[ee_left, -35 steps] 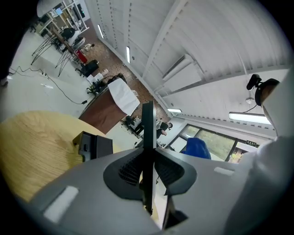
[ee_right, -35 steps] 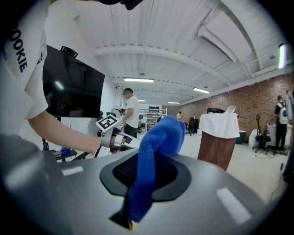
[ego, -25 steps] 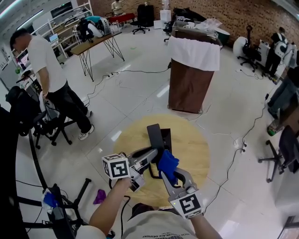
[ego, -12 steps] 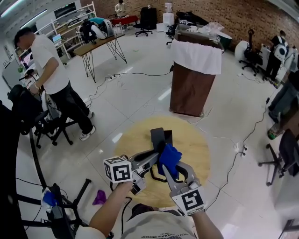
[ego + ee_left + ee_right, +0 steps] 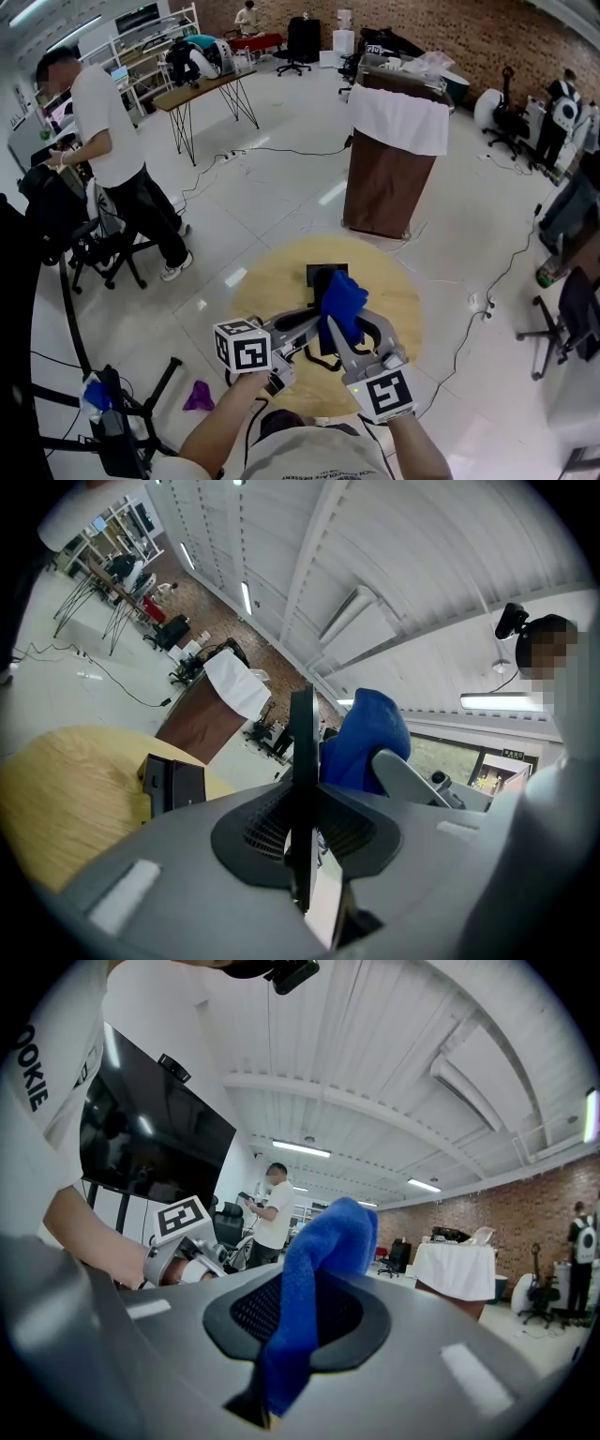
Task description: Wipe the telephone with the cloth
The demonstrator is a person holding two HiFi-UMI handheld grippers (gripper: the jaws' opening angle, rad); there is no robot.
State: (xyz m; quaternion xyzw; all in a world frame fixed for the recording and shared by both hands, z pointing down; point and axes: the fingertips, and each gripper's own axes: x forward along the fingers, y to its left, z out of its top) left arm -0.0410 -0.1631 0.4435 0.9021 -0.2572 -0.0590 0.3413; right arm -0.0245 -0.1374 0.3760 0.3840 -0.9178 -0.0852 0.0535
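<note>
**Q:** Is anything picked up in the gripper views that gets missed from the head view?

**A:** Yep. In the left gripper view, the left gripper point(image 5: 302, 810) is seen with its jaws clamped on a thin black telephone handset point(image 5: 302, 742), edge-on. Overhead, that handset is covered by the bright blue cloth point(image 5: 343, 302). The cloth is pinched in the jaws of the right gripper point(image 5: 298, 1314), just beside the handset. The black telephone base point(image 5: 316, 276) is seen on the round wooden tabletop point(image 5: 267, 281). Whether cloth and handset are touching can't be made out.

Head cam down; all see cloth point(image 5: 342, 305).
</note>
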